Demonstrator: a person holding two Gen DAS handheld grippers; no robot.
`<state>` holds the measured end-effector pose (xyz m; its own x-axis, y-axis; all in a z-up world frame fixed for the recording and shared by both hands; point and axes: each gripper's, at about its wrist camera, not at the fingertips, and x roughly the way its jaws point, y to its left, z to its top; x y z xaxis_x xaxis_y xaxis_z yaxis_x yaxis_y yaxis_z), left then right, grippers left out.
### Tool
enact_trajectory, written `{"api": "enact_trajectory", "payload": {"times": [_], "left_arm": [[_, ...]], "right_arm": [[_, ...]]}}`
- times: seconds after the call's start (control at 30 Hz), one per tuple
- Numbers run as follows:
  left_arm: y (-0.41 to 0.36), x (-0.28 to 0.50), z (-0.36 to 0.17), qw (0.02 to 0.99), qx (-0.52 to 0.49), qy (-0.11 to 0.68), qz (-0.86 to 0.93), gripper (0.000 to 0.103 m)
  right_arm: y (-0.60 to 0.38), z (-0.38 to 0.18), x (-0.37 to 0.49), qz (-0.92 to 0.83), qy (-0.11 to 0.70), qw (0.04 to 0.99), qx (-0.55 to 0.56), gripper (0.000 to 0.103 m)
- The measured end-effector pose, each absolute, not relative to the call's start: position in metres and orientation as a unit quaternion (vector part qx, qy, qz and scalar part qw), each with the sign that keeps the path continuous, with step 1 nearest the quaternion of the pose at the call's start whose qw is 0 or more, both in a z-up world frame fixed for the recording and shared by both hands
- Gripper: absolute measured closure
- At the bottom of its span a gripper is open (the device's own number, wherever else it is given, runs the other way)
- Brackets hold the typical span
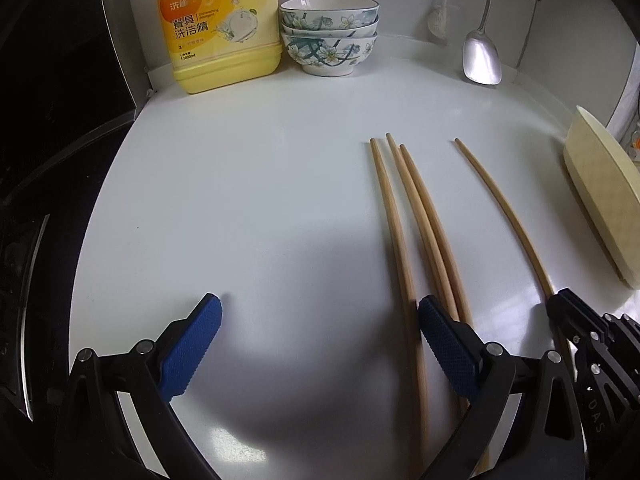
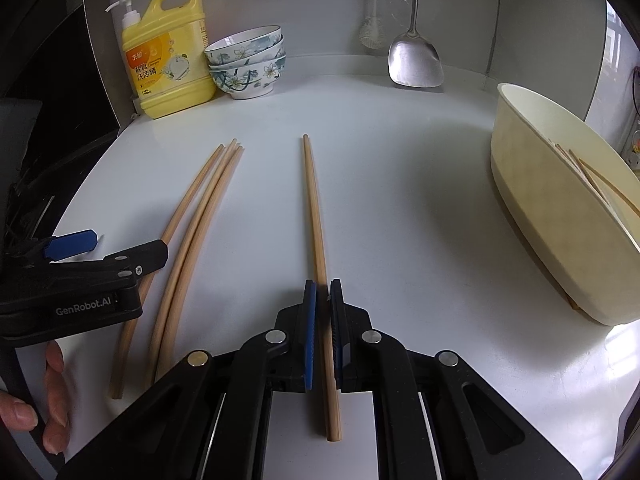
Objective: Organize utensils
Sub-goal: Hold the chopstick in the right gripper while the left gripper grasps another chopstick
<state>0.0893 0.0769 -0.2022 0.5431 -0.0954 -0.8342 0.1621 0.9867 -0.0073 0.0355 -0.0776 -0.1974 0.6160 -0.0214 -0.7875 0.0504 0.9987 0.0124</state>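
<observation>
Counter: smooth glossy white countertop (image 2: 400, 200), pale wall behind, dark appliance along its left edge.
Back left corner: yellow plastic detergent jug (image 2: 172, 60) with a white pump; just beside it, 3 stacked ceramic bowls (image 2: 250, 62) with blue-green flower print.
Back edge: shiny metal spatula (image 2: 416, 60) hanging against the wall, blade tip at the counter.
Left gripper (image 1: 320, 332): black frame, blue knurled pads, jaws spread wide and gripping nothing; its right finger lies over the near ends of the 3 chopsticks.
3 chopsticks (image 2: 192, 220): slim round pale wood, lying loosely together left of centre, tips toward the back.
Right gripper (image 2: 322, 320): jaws clenched on the single chopstick.
Single chopstick (image 2: 314, 200): same wood, at mid-counter, well apart from the 3, butt end sticking out behind the pads.
Right edge: cream oval plastic tub (image 2: 560, 208), matte, holding several more chopsticks (image 2: 592, 176).
</observation>
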Motion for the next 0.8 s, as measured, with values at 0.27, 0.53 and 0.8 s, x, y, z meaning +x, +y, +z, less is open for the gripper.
{"api": "enact_trajectory", "payload": {"times": [0.27,0.53,0.8], "left_arm": [[0.100,0.087,-0.203,0.877,0.027,0.476,-0.058,0.005],[0.089,0.101,-0.203,0.874,0.042,0.478,-0.077,0.005],[0.077,0.106,-0.203,0.880,0.059,0.463,-0.089,0.010]], "right_arm": [[-0.078,-0.197,0.036,-0.016,0.439,0.898,0.018,0.096],[-0.078,-0.197,0.049,-0.020,0.443,0.896,-0.001,0.071],[-0.075,-0.199,0.062,-0.022,0.442,0.897,-0.008,0.069]]}}
